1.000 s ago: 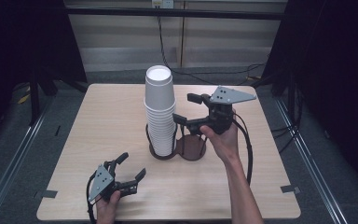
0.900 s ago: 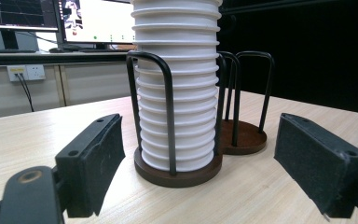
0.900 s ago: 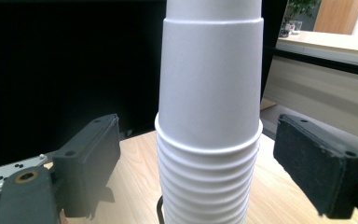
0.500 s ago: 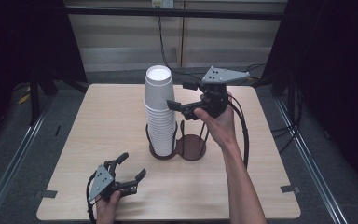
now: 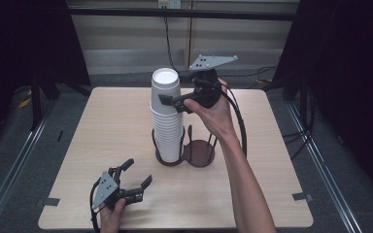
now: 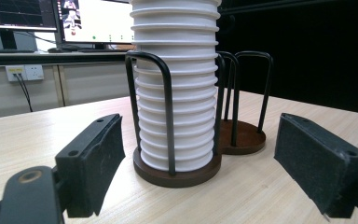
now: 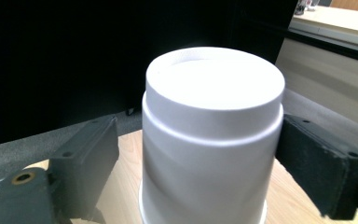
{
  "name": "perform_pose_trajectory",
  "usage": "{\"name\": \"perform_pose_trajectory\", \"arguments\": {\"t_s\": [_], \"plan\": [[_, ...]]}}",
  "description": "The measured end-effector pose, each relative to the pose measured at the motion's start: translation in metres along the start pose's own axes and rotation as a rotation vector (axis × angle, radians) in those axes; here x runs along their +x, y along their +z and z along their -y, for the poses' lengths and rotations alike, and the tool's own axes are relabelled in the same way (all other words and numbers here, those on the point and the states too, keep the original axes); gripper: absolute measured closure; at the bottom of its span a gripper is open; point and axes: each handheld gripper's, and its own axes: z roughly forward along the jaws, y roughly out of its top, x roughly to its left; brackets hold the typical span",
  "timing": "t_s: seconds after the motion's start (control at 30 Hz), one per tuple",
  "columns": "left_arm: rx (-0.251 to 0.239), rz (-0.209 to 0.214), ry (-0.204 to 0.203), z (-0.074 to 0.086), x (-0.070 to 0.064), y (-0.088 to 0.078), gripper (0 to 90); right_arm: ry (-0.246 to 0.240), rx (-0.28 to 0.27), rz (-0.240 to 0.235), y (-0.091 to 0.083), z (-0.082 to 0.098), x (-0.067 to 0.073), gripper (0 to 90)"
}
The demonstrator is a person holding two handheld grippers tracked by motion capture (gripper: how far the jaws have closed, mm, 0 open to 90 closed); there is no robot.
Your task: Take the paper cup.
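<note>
white foam: a tall stack of cups (image 5: 167, 116), upside down, stands in the left ring of the holder; its top cup (image 7: 209, 135) sits at the level of the right gripper.
holder: a dark two-ring wire cup rack (image 5: 187, 150) stands near the middle of the bench (image 5: 102, 126); the right ring holds no cups.
stack place: about halfway between the left and right edges of the bench, a little nearer the far edge than the near one.
right gripper (image 5: 172, 101): held high in the person's right hand (image 5: 213, 111), at the top of the stack, pointing toward the left edge of the bench.
right fingers (image 7: 91, 163): spread to either side of the top cup; in the right gripper view the left pad stands off the cup wall with a gap, and the right pad (image 7: 317, 163) sits at the wall; whether it presses i cannot tell.
left gripper (image 5: 136, 177): low over the near left part of the bench, held in the left hand (image 5: 109, 216), pointing toward the rack.
left fingers (image 6: 95, 158): parted wide, nothing between them; the stack and rack stand well beyond the pads.
</note>
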Motion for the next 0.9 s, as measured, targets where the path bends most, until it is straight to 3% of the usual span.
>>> {"name": "perform_pose_trajectory", "arguments": {"t_s": [0.27,0.43,0.73,0.9], "plan": [[0.001,0.006,0.001,0.000,0.000,0.000,15.6,-0.001,0.073,0.015,0.015,-0.008,-0.004,14.5],[0.003,0.010,0.005,0.000,0.000,0.000,15.6,-0.005,0.118,-0.001,0.024,-0.012,-0.005,14.7],[0.002,0.009,0.010,0.000,0.001,-0.001,15.6,-0.007,0.174,0.003,0.030,-0.014,-0.006,14.9],[0.002,0.010,0.008,0.000,0.001,0.000,15.6,0.000,0.174,-0.008,0.028,-0.014,-0.008,17.7]]}}
